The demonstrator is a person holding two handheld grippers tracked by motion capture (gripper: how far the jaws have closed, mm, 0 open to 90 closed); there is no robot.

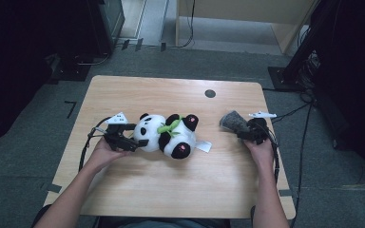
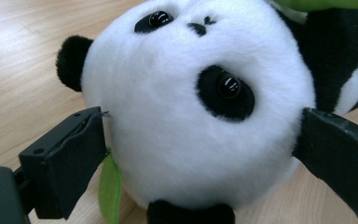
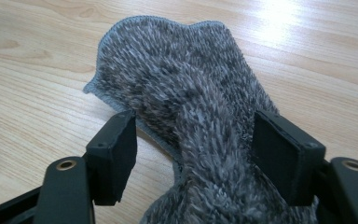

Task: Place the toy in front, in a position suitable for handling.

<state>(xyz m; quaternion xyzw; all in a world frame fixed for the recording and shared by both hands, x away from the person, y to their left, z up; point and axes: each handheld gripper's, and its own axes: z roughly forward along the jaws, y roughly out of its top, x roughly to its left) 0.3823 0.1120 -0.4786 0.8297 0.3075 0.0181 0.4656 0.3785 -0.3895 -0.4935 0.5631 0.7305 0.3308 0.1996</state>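
A black-and-white plush panda (image 1: 168,133) lies on its side in the middle of the wooden table (image 1: 171,190), with a green leaf (image 1: 167,126) at its neck. My left gripper (image 1: 137,134) stands open with its jaws spread wide on both sides of the panda's head (image 2: 191,116), the pads just at the fur. At the right, a fuzzy grey cloth (image 1: 233,121) lies bunched on the table. My right gripper (image 1: 241,131) is open around a fold of the cloth (image 3: 200,107); a gap shows at the left pad (image 3: 116,154).
A white tag (image 1: 203,146) sticks out beside the panda's legs. A round cable hole (image 1: 210,93) sits near the table's far edge. Cables trail from both grippers off the table sides. Dark equipment stands on the floor at the far left and right.
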